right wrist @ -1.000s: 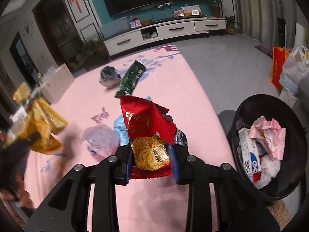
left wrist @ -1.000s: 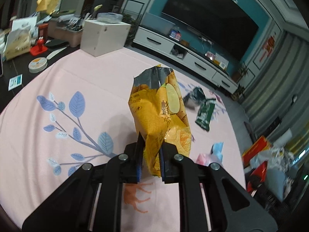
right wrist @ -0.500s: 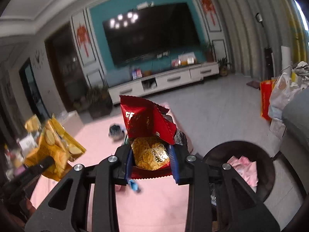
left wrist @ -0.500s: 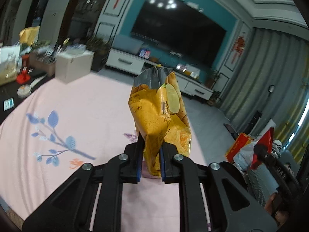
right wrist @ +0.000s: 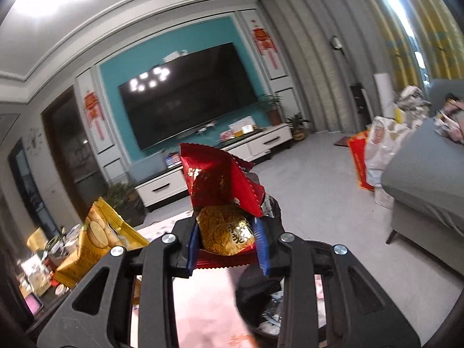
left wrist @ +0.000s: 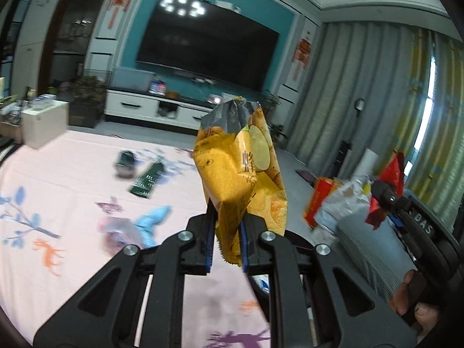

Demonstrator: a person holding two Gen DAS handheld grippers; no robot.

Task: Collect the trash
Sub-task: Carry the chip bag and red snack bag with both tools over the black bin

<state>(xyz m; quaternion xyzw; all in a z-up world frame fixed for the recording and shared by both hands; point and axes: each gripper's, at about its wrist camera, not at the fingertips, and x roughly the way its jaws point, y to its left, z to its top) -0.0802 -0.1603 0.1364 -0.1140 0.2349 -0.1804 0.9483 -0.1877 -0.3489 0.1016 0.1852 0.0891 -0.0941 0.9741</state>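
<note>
Carry step was judged in hand. The left gripper (left wrist: 227,242) was seen lifted above the pink table (left wrist: 72,174), its fingers pinching a yellow chip bag (left wrist: 240,174) by the lower edge. The right gripper (right wrist: 229,248) was noted with fingers clamped on a red snack packet (right wrist: 219,179), the black trash bin (right wrist: 261,298) just below. Release over the bin was judged due next; a green wrapper (left wrist: 146,179) and blue scrap (left wrist: 152,221) were left on the table.
</note>
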